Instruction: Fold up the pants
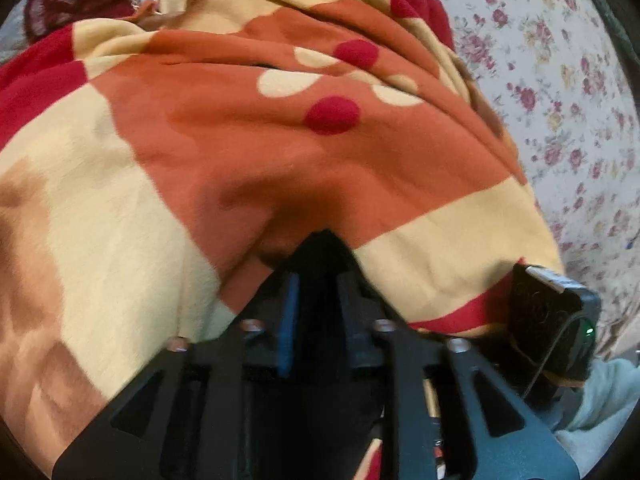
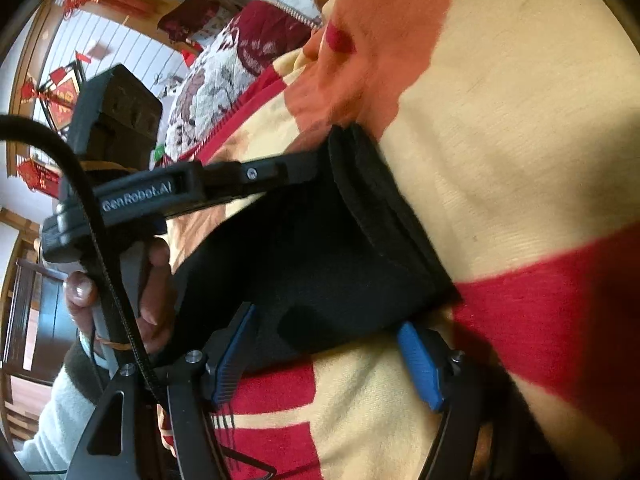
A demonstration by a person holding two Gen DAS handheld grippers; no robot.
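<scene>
Black pants (image 2: 320, 248) lie on a bed's patchwork blanket (image 1: 240, 140) — floral sheet (image 1: 560, 80) beside; left claw (image 1: 316, 264) slightly parted at their edge; right claw (image 2: 324, 356) spread wide, released.

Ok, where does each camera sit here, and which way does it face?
Left wrist: on the left gripper, looking down along its fingers at the blanket; a pale sleeve shows lower right.
Right wrist: on the right gripper, looking down across the black pants between its open pads; the hand holding the left gripper shows at left.
Shared: blanket, left gripper.
</scene>
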